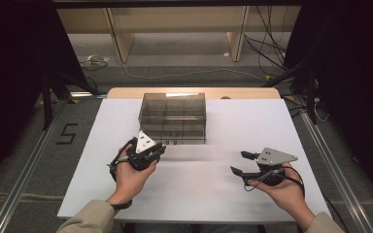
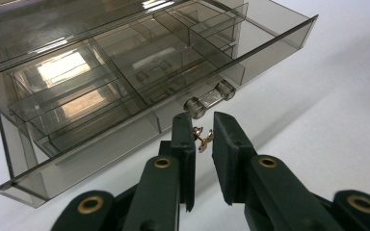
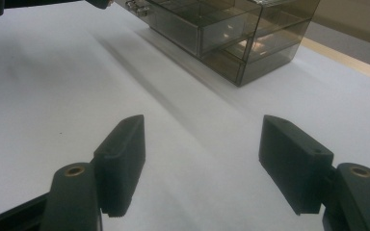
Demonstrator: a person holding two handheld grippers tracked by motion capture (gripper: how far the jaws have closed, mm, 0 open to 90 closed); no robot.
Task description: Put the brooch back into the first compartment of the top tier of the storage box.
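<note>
Drawer handle [image 2: 209,98] sits just beyond the left gripper [image 2: 203,132], jaws nearly together on a small brass piece [image 2: 201,138]; steady, level carrying suits. Right gripper [image 3: 202,144] jaws gape apart.

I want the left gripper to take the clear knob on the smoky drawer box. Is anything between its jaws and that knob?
Partly. The left gripper pinches a small gold-coloured metal piece between its jaws, just short of the clear cylindrical knob on the smoky transparent plastic drawer box. Otherwise nothing visible lies between them.
</note>
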